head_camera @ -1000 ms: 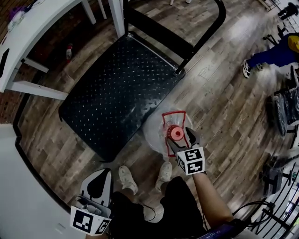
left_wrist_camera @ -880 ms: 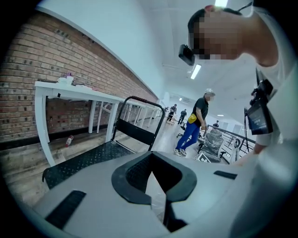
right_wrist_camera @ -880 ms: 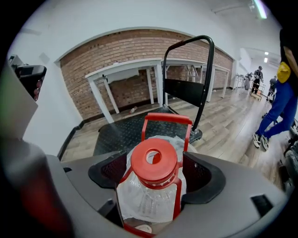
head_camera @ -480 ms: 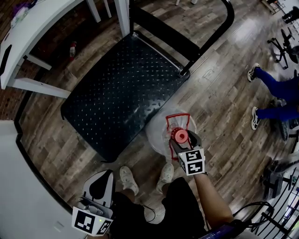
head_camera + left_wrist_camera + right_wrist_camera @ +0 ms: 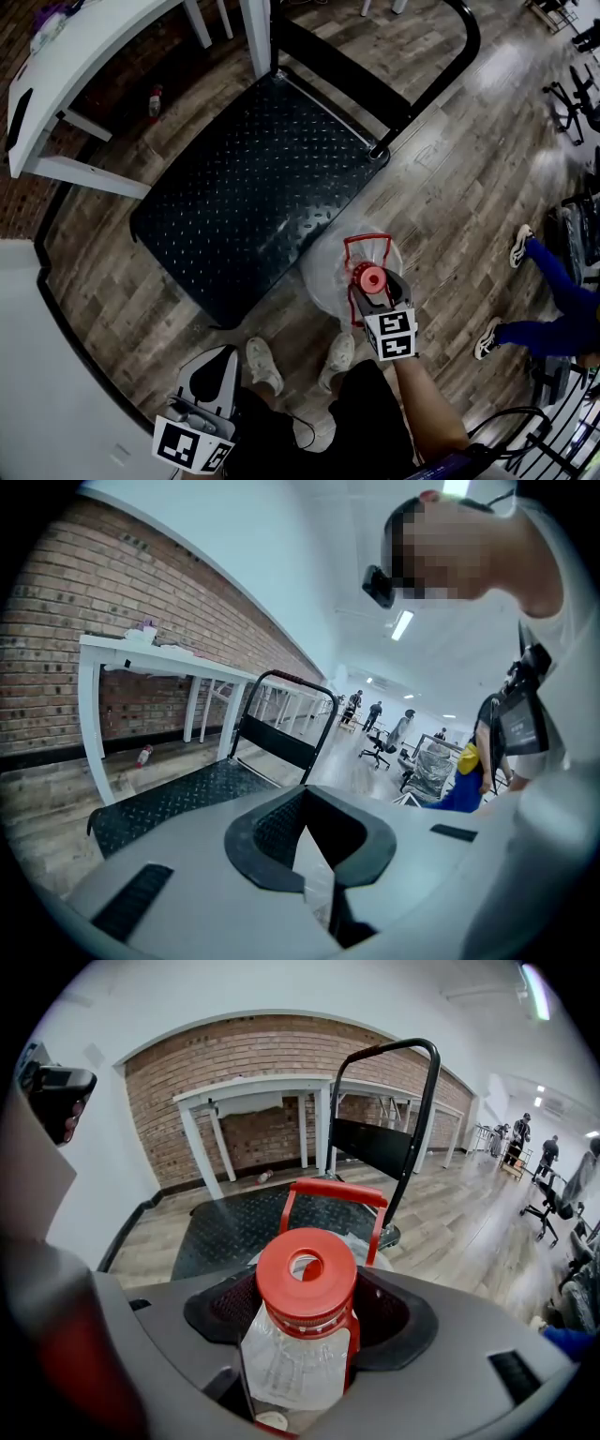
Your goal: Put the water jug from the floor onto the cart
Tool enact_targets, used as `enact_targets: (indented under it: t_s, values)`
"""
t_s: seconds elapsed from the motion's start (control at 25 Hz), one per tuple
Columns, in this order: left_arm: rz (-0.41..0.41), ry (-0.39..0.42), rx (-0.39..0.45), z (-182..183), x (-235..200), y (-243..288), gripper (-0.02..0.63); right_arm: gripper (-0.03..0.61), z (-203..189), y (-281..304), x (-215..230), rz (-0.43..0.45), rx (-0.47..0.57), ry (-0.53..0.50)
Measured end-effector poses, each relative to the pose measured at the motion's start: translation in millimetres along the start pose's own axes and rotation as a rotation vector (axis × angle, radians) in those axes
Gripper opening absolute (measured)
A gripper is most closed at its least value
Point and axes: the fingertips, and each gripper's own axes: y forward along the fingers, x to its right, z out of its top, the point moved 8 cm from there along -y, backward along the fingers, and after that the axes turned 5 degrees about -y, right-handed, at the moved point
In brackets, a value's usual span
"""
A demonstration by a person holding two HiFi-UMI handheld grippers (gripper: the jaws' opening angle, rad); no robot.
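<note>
Gleaming plank floor (image 5: 450, 187), brick wall (image 5: 234, 1063), cart (image 5: 253, 187)

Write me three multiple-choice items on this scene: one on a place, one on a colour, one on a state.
1. Where does the water jug stand? A) on the floor beside the cart B) on the cart's deck C) on a shelf
2. The jug's cap is: A) blue B) red C) green
3. The left gripper's jaws are: A) clamped on the jug B) clamped on the cart's handle C) together, nothing between
Answers: 1 A, the head view shows it on the planks at the deck's edge; 2 B, the right gripper view shows it red; 3 C, the left gripper view shows the tips meeting on nothing.
</note>
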Motion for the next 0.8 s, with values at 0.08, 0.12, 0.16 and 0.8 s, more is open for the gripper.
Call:
enact_targets:
  t_s: [0.08, 0.12, 0.16, 0.8]
  values:
    - [0.002, -0.002, -0.003, 0, -1, -1, -0.006, 0.305, 0, -6, -1, -0.004, 0.014, 0.003]
    - [0.003, -0.002, -0.005, 0, -2, -2, -0.006, 0.305, 1, -10, -1, -0.008, 0.019, 0.001]
    - [0.005, -0.002, -0.004, 0, -4, -2, -0.006, 0.305, 2, -14, -1, -0.012, 0.022, -0.001]
    - [0.058, 0.034, 0.082, 89, -22, -61, -0.006, 0.306, 102, -133, -8, -0.064, 0.032, 0.049]
